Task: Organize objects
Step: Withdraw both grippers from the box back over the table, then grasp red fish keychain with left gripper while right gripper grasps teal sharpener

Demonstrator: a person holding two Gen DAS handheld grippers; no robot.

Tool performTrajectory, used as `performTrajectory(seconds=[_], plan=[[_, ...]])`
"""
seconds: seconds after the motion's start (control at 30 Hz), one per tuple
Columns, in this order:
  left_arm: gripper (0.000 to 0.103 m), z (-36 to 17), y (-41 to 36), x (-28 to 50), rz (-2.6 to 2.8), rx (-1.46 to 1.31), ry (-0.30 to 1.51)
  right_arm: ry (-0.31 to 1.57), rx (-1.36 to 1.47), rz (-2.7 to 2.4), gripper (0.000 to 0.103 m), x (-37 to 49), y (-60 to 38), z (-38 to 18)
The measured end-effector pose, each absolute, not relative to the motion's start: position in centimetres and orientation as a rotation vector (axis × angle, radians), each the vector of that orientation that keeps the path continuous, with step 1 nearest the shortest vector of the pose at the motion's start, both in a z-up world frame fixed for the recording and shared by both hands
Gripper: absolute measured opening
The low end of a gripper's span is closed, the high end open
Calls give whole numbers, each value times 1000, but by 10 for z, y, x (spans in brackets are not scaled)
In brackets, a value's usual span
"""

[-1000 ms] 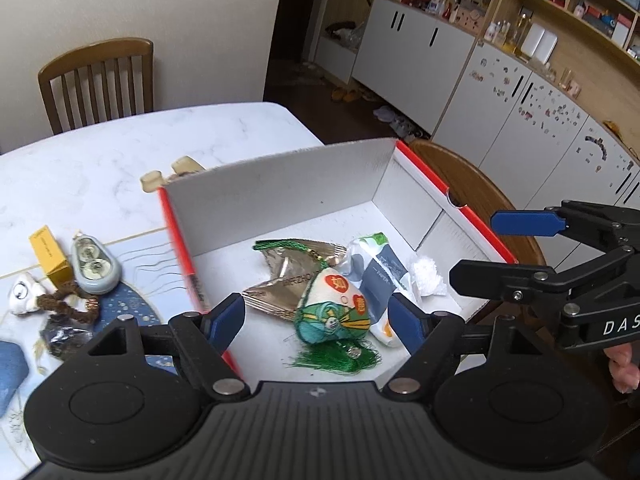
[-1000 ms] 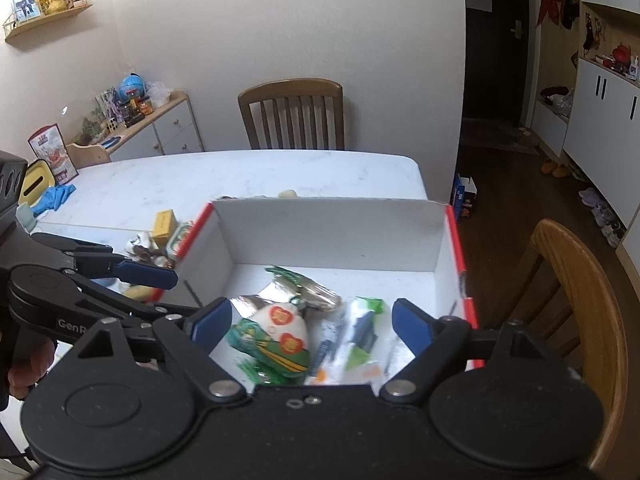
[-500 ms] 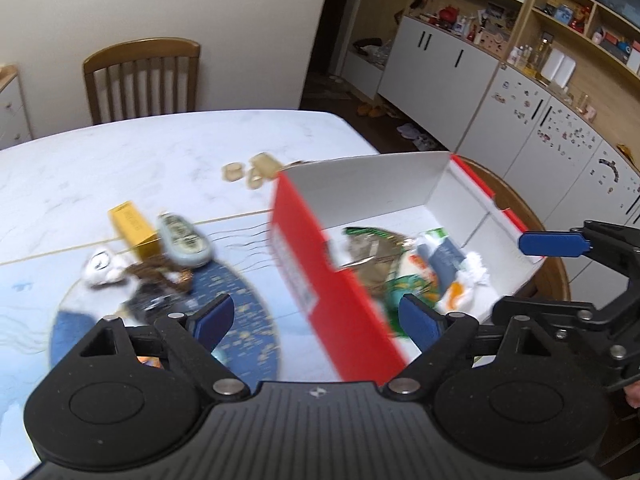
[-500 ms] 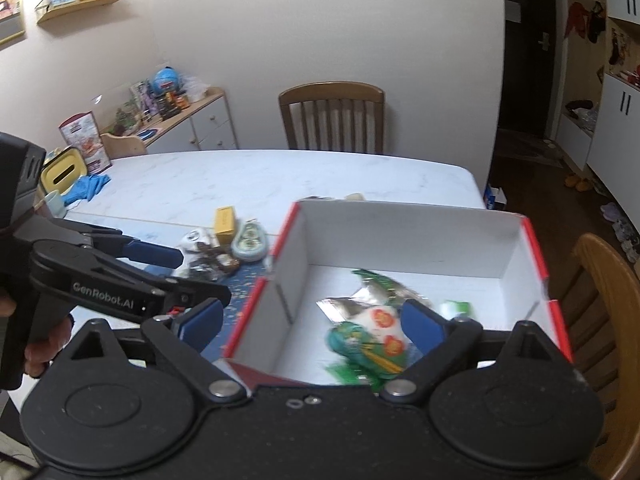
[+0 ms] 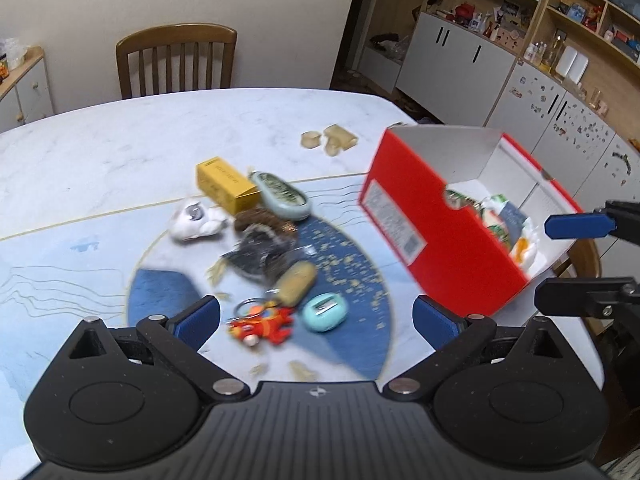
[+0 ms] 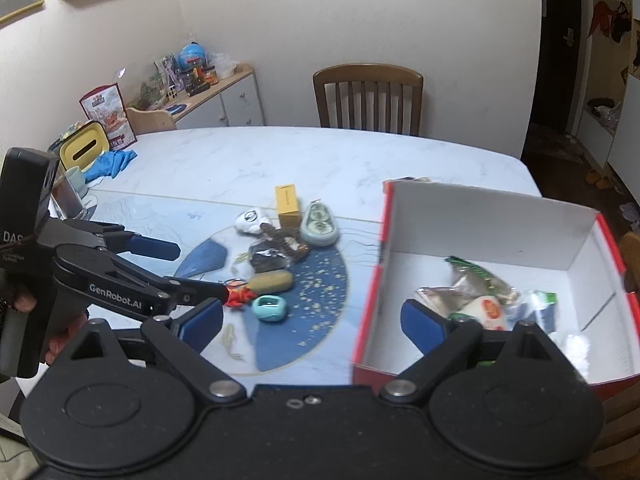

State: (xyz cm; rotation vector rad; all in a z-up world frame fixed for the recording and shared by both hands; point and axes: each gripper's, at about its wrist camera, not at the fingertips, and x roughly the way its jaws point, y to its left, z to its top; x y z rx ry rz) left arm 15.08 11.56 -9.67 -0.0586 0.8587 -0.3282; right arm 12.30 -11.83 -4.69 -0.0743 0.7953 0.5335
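The red box (image 6: 472,280), holding wrapped items, is seen right of the right gripper (image 6: 312,320), held apart and empty, while only the left view shows the small clutter (image 5: 260,248) ahead of the empty, still opening left gripper (image 5: 316,316).

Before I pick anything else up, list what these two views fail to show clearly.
- Left wrist view: the dark bundle and red toy are motion-blurred; what they are stays unclear.
- Left wrist view: the red box hides most of its contents behind its near wall.
- Right wrist view: the right gripper covers the box's near corner and part of the packets.
- Both views: the yellow carton has print too small to read.
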Motion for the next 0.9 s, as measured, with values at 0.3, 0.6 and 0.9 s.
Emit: performTrajectory(seconds=[0.3,0.6,0.9], plan=[[103,-135,144,155,-324,-10,880,846,-105,531,95,130,-69,-67],[103,-161,150,164,-309,14,871,915,-126,484,93,146,-39,-94],[103,-171,143,173,-291,49,832,978,-83,406,90,171,-23,-118]])
